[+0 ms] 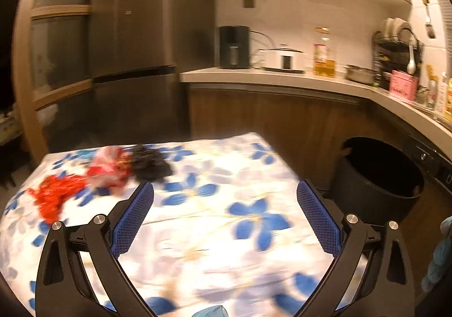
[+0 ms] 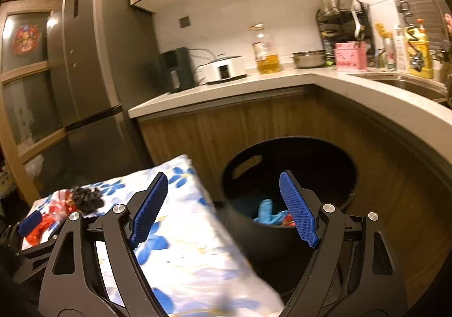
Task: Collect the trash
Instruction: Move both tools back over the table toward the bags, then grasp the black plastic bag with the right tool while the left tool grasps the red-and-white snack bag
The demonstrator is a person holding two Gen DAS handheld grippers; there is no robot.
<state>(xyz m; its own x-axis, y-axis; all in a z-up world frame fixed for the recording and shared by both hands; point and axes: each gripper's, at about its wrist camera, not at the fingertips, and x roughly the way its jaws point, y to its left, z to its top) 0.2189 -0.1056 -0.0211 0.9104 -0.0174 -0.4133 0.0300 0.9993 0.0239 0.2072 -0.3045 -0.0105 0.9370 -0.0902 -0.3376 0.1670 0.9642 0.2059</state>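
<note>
Three crumpled scraps lie together at the far left of the table with the white, blue-flowered cloth: a black plastic wad, a pink-and-white wrapper touching its left side, and a red foil wrapper nearest the left edge. Round black plastic bin stands on the floor just right of the table, blue crumpled trash inside. Left gripper over the cloth, jaws spread wide, empty; right gripper over the table's right edge and the bin, jaws parted, empty.

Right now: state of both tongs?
Left tongs: open, empty, over the table.
Right tongs: open, empty, by the bin.
</note>
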